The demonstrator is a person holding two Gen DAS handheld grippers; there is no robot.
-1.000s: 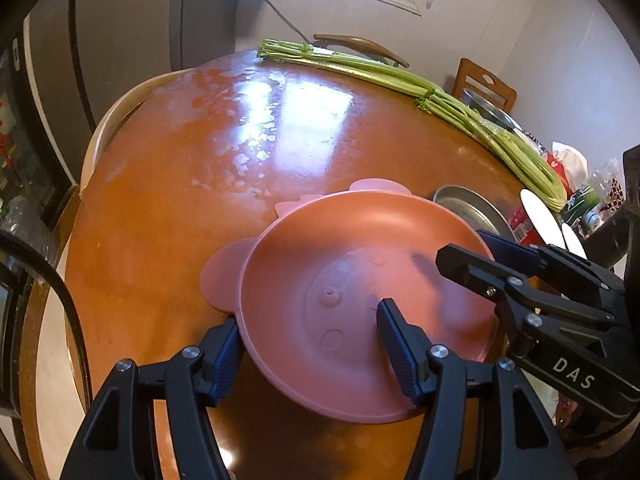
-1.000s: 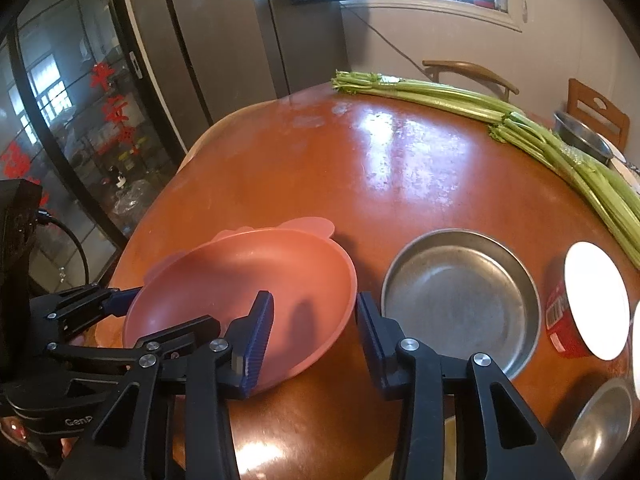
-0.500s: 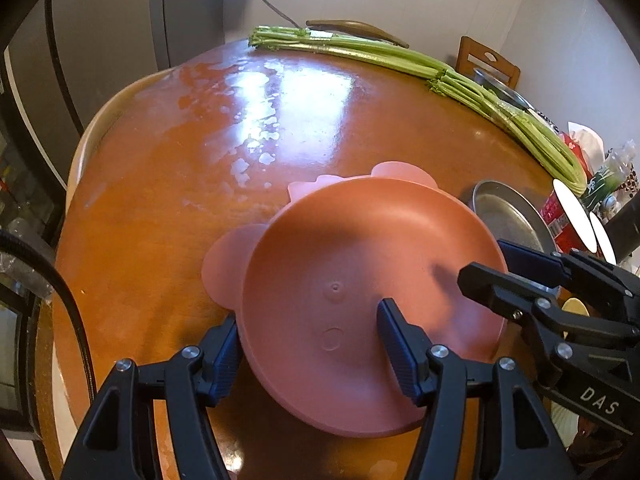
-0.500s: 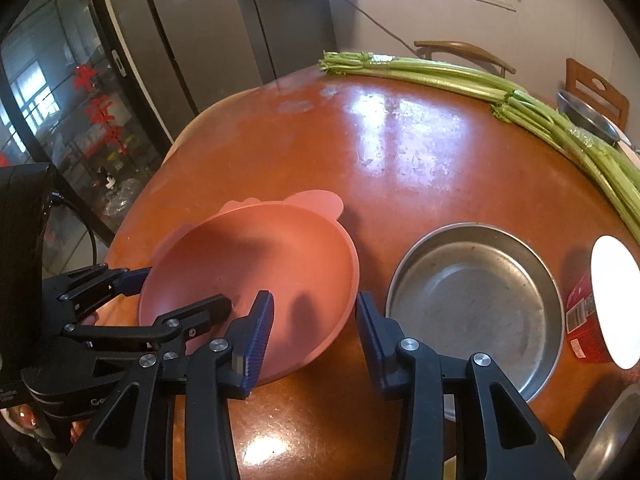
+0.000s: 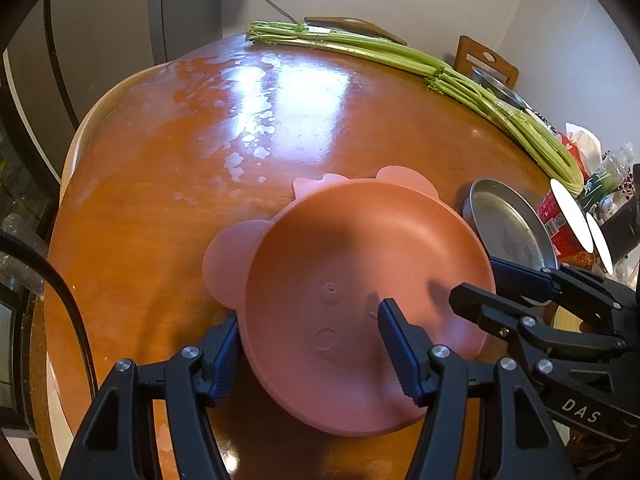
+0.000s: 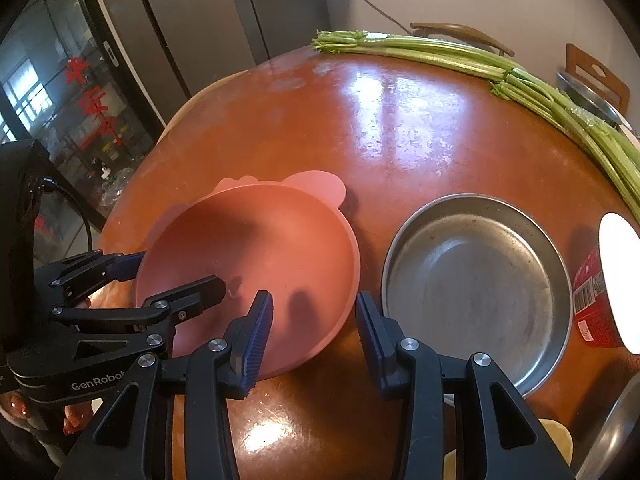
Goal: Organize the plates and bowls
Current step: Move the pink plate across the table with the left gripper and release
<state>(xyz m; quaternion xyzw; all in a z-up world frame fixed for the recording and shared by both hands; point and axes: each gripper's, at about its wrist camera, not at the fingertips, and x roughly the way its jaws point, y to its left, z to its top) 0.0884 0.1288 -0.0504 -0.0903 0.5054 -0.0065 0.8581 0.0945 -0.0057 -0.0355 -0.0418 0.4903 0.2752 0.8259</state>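
pink bowl (image 5: 352, 288) | left tool (image 5: 308, 354), right tool (image 6: 314, 330) both apart, straddling opposite rims for two-sided lift | metal plate (image 6: 476, 288) beside, likely stacking partner

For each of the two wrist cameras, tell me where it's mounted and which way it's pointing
Left wrist: on the left gripper, facing across the table; open fingers straddle the pink bowl near rim; right gripper enters from the right.
Right wrist: on the right gripper, facing the same way; fingers straddle the bowl's right rim, steel plate alongside; left gripper at left.
Shared: bowl, plate, celery, table.
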